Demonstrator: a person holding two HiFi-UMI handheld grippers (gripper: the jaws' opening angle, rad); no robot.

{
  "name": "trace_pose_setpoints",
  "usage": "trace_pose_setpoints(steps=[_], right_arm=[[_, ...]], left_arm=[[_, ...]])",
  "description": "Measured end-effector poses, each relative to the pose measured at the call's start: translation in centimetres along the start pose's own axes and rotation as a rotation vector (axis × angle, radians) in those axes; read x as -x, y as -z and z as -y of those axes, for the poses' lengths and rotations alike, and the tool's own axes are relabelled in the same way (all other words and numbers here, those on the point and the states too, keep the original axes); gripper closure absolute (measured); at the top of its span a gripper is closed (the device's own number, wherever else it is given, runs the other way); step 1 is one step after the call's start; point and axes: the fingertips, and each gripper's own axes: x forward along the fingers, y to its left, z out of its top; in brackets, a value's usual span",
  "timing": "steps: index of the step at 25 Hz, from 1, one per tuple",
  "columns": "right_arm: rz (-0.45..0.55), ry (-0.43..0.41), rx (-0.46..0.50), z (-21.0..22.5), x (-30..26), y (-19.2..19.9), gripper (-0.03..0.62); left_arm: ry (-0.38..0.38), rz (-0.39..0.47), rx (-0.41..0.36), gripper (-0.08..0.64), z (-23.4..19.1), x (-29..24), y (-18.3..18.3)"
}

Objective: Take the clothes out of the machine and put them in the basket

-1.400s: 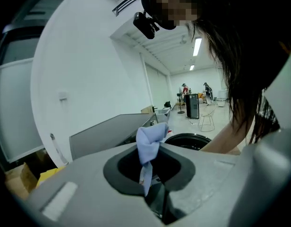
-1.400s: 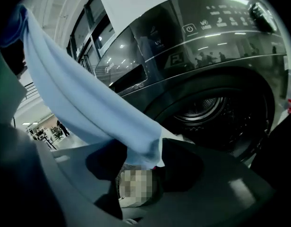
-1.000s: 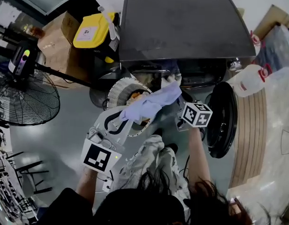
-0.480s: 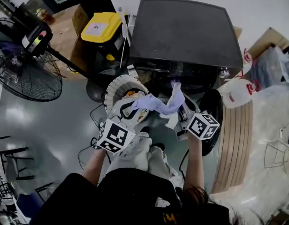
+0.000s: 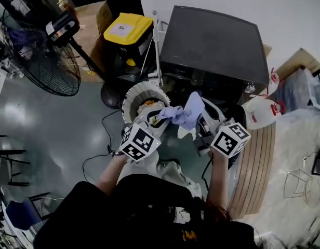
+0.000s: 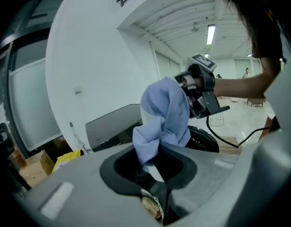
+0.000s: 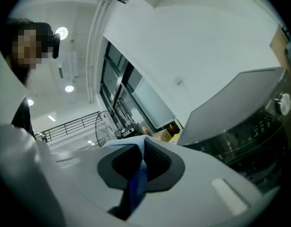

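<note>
A light blue cloth (image 5: 183,114) hangs between my two grippers, in front of the black washing machine (image 5: 217,40) and just right of the round white basket (image 5: 134,93). My left gripper (image 5: 159,118) is shut on the cloth's lower end; the left gripper view shows the cloth (image 6: 162,117) rising out of its jaws. My right gripper (image 5: 202,116) is shut on the other end, and a blue fold (image 7: 137,181) is pinched between its pads. The basket holds some clothes. The machine's open door (image 5: 236,154) is mostly hidden behind the right gripper's marker cube.
A yellow-lidded bin (image 5: 126,27) and cardboard boxes (image 5: 92,14) stand left of the machine. A floor fan (image 5: 45,61) is further left. A white jug (image 5: 258,113) and wooden planks (image 5: 253,165) lie at the right. A cable (image 5: 105,144) runs across the floor.
The cloth was stretched out from the machine's opening; now it is bunched up between the two grippers, clear of the machine. Both grippers have drawn closer together.
</note>
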Motion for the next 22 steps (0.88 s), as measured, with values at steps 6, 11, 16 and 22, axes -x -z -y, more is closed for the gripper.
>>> trace_pose_setpoints(steps=[6,11,16,22], right_arm=[[-0.024,-0.141,0.103,-6.9,-3.5,-2.3,0.565],[-0.071,-0.278,0.163,-12.9,-7.4,-2.6,0.565],[-0.157,-0.394,0.226,-18.7,-11.6,-0.7,0.565],[-0.145,-0.409,0.281,-21.3,-15.4,0.1,0.564]], left_arm=[[0.001,0.06,0.026,0.342,-1.4,2.2,-0.6],[0.031,0.101,0.068,0.157,-3.8,4.0,-1.1],[-0.02,0.104,0.029,0.15,-6.3,5.4,-0.5],[-0.16,0.14,0.063,0.458,-12.3,9.2,0.9]])
